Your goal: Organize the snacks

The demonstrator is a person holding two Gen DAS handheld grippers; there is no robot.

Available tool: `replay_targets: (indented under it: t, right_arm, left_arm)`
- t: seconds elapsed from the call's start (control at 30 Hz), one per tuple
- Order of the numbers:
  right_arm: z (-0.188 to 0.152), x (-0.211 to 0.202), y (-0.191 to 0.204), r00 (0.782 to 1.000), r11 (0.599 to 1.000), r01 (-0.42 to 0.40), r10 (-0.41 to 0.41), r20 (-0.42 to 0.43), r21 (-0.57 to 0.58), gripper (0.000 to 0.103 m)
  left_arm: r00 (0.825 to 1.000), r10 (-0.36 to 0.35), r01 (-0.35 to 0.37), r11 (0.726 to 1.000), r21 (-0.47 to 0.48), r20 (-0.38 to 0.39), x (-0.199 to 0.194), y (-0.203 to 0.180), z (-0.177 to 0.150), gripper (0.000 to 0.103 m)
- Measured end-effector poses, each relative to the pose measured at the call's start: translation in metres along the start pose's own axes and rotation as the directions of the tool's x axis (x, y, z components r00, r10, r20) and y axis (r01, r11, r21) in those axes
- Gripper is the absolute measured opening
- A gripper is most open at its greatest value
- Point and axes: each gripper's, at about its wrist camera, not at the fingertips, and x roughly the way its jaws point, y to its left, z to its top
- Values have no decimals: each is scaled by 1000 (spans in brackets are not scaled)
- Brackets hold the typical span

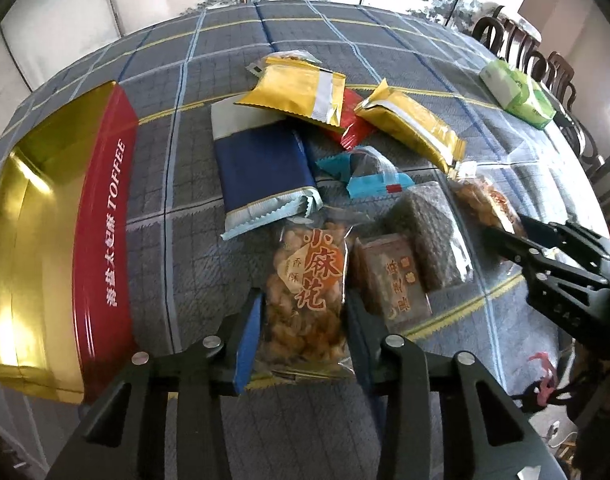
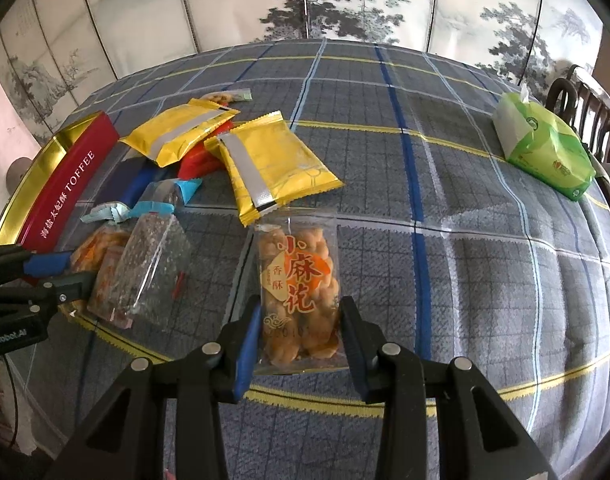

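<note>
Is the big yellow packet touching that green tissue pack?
Apart. The right wrist view shows bare tablecloth between the yellow packet and the tissue pack.

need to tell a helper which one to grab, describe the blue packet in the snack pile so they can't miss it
Start at the open red-and-gold toffee tin at one edge of the checked tablecloth. The snack pile lies just beside it, and the dark blue packet is the pile's nearest piece to the tin. It is the only navy wrapper, with pale silvery crimped ends, partly tucked under a yellow packet.
</note>
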Motion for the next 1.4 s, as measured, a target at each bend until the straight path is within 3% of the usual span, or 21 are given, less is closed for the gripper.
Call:
replay_targets:
  t: [0.33, 0.6, 0.77, 0.9, 1.13, 1.4]
  right_arm:
    - [-6, -4, 1, 1000, 1000, 16, -16, -5, 8, 38]
    - [-7, -4, 3, 999, 999, 31, -31, -11, 12, 38]
    - [-5, -3, 4, 999, 999, 39, -39, -15, 18, 38]
    - [-4, -3, 5, 999, 999, 49, -48, -20, 25, 38]
    - [-1, -1, 8, 997, 997, 72, -71, -34, 37, 38]
    - [0, 0, 11, 995, 994, 95, -92, -47, 59, 38]
  left_arm:
    - [1000, -28, 28, 1000, -12, 13, -26, 3, -15, 36]
    - [996, -25, 26, 1000, -16, 81, -63, 10, -14, 36]
    - [990, 53, -45, 997, -65, 131, -81, 41, -3, 36]
    - [984, 124, -109, 986, -124, 126, -83, 78, 2, 36]
    - [971, 233, -216, 953, -210, 60, -65, 146, -2, 36]
    - [963, 268, -262, 935, -240, -5, -45, 178, -13, 36]
